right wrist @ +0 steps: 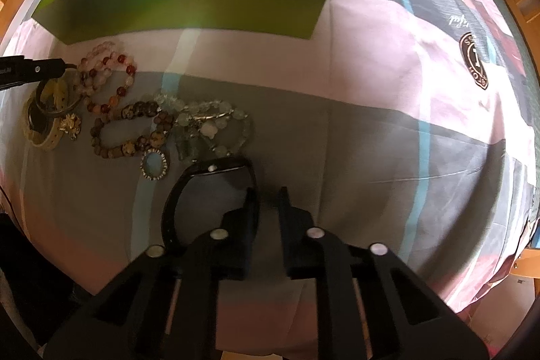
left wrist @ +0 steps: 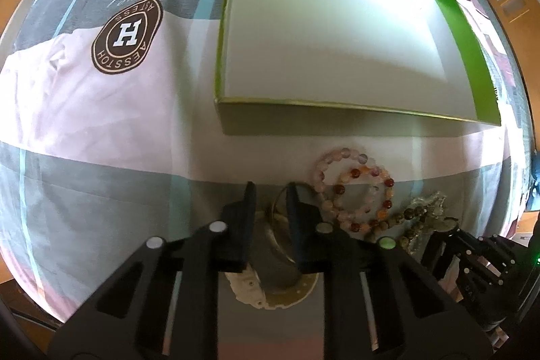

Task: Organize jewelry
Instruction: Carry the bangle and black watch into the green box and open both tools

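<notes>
We're looking at a soft, matt, creased cloth bedsheet [left wrist: 101, 97] under a smooth cardboard box [left wrist: 337, 120], green-walled with a matt white floor. Glossy stone-like beads are shining on the pink bracelet [left wrist: 354, 191]; the cream strap [left wrist: 270, 296] is looking rubbery, the black bangle [right wrist: 189, 191] smooth and glossy.

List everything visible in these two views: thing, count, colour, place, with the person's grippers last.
Box: one, green walls, white floor, nothing visible inside, behind the jewelry.
Beaded bracelets: about four, pink, red-orange, brown, pale green; clustered before the box.
Oval pendant: one, pale stone, silver rim, beside the brown beads.
Cream watch: one, at the cluster's left end.
Black bangle: one, nearest the right gripper.
Bedsheet: one, pink-grey patchwork, underneath everything.
Left gripper: black, fingers astride the cream watch.
Right gripper: black, open, one finger inside the bangle.
</notes>
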Action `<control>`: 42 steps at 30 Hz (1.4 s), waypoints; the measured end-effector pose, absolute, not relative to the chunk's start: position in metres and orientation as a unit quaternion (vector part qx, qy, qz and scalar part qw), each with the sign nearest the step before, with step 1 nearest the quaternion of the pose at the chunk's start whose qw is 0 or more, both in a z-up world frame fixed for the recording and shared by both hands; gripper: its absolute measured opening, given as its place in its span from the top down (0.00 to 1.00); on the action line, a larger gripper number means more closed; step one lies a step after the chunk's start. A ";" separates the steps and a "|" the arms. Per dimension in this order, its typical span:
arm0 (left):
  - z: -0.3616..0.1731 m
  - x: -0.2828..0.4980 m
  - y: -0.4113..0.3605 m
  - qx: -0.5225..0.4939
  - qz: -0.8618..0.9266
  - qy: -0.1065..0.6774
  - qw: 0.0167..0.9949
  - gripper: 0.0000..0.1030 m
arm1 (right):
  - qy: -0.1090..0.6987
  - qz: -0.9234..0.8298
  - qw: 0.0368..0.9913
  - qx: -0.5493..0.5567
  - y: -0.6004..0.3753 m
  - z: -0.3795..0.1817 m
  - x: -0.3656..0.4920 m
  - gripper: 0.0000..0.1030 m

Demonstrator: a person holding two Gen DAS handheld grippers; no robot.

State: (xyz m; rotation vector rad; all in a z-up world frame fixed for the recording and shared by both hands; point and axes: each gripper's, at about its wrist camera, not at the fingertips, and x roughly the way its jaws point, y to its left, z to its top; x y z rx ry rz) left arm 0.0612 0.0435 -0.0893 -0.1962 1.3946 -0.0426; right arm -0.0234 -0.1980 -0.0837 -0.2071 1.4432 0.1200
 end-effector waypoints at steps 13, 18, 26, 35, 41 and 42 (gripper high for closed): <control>-0.048 0.050 0.047 -0.135 -0.064 0.578 0.803 0.94 | 0.617 0.060 0.784 -0.039 -0.200 -0.055 -0.017 0.99; -0.017 0.044 0.045 -0.157 -0.091 0.524 0.832 0.94 | 0.595 0.054 0.801 -0.040 -0.197 -0.042 -0.015 0.99; 0.015 0.036 0.056 -0.191 -0.092 0.449 0.868 0.94 | 0.546 0.069 0.835 -0.019 -0.209 -0.011 -0.015 0.99; 0.025 0.066 0.065 -0.181 -0.061 0.429 0.883 0.94 | 0.499 0.102 0.860 0.016 -0.187 0.035 0.031 0.99; 0.003 0.094 0.069 -0.180 -0.041 0.448 0.875 0.94 | 0.479 0.101 0.872 0.021 -0.163 0.030 0.080 0.98; 0.000 0.098 0.070 -0.180 -0.036 0.449 0.874 0.94 | 0.479 0.093 0.872 0.024 -0.162 0.024 0.087 0.98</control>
